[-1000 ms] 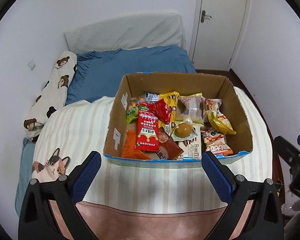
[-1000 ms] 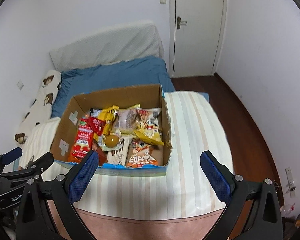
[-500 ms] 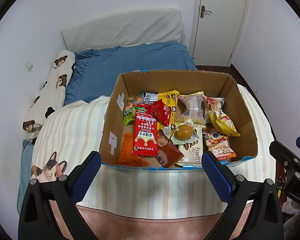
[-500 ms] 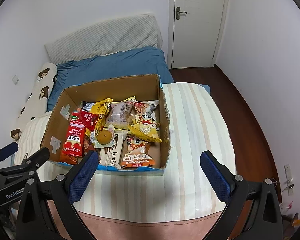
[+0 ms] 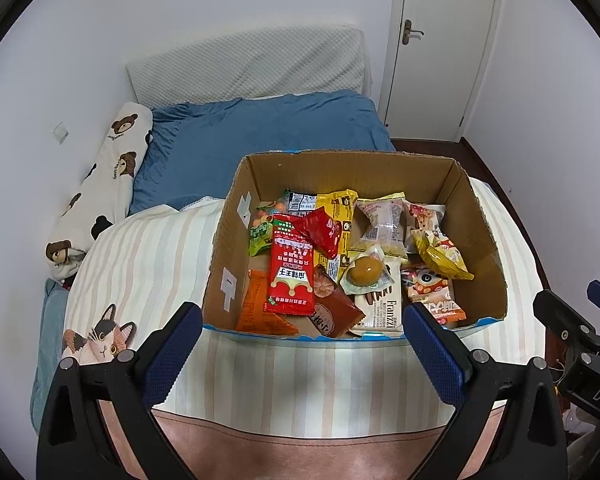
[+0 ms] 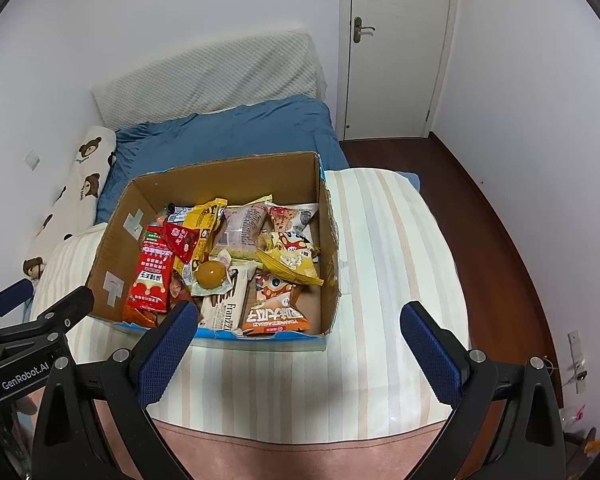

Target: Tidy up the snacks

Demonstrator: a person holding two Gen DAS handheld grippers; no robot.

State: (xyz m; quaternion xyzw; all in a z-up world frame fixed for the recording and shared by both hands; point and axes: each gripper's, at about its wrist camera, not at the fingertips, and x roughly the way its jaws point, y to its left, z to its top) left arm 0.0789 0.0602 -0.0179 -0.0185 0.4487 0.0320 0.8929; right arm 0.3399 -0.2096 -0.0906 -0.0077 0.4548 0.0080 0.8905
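Observation:
An open cardboard box [image 5: 480, 208] stands on a striped blanket and holds several snack packets. A tall red packet [image 5: 290, 270] lies left of centre, a round brown cake in clear wrap [image 5: 367, 270] in the middle, a yellow packet [image 5: 442, 256] at the right. The same box [image 6: 328, 216] shows in the right wrist view with the red packet [image 6: 150, 280] and an orange packet [image 6: 276, 314]. My left gripper [image 5: 302, 354] is open and empty, in front of the box's near wall. My right gripper [image 6: 298, 348] is open and empty, in front of the box's right near corner.
The striped blanket [image 5: 140, 264] has a cat print [image 5: 100, 340] at the left. A blue bedsheet [image 5: 268, 136] and a bear-print pillow [image 5: 104, 184] lie behind the box. A closed door [image 6: 396, 48] and dark wood floor [image 6: 492, 232] are at the right.
Both grippers have moved a little forward and higher over the box, which now sits lower and larger in both views. Both stay open.

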